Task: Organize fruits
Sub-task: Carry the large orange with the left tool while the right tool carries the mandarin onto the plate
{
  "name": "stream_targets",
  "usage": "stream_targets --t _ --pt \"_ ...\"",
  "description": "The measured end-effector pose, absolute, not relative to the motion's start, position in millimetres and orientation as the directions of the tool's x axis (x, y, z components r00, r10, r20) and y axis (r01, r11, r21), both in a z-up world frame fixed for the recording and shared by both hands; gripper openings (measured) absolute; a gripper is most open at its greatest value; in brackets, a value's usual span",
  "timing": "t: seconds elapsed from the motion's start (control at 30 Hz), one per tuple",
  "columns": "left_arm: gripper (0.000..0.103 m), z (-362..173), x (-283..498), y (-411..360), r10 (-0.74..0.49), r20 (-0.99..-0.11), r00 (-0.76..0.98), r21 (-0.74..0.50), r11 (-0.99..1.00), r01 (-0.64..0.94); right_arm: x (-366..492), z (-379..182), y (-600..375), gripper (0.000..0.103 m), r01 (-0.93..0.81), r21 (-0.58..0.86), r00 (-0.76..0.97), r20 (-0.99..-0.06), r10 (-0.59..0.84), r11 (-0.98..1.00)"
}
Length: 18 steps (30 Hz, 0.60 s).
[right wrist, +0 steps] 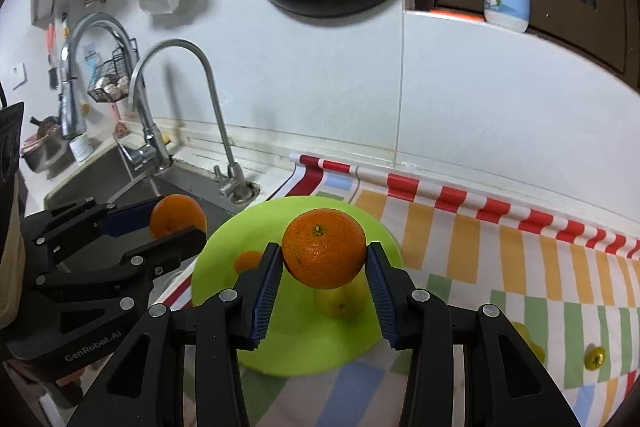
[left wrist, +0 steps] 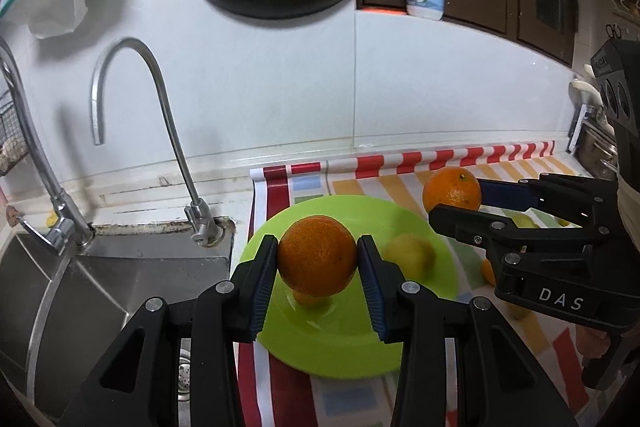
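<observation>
My left wrist camera sits just behind my left gripper (left wrist: 317, 259) and looks forward and down along its 2 fingers, close over the green plate (left wrist: 344, 347), with the sink (left wrist: 120, 279) to the plate's left and the tiled wall behind it. My right wrist camera does the same behind my right gripper (right wrist: 324, 257), also close above the green plate (right wrist: 288, 347), from a spot further to the plate's right so more of the striped cloth (right wrist: 520, 267) shows. Both views share the plate, the curved tap (left wrist: 160, 115) behind its left edge, the wall, and each other's gripper at the frame edge.
</observation>
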<state>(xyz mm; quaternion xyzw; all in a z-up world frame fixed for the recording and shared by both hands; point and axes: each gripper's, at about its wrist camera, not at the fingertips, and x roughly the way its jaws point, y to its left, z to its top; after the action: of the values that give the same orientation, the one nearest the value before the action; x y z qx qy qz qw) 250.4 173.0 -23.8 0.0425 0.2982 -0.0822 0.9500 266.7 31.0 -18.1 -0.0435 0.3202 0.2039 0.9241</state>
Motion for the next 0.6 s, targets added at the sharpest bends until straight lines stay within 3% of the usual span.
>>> stream_targets --t 0.6 --pt "0.04 -78 328 183 -0.169 -0.661 0.731 -0.012 0.977 0.215 336 -72 52 0.044 -0.366 0.073 0.629 -0.716 0.304 0.928"
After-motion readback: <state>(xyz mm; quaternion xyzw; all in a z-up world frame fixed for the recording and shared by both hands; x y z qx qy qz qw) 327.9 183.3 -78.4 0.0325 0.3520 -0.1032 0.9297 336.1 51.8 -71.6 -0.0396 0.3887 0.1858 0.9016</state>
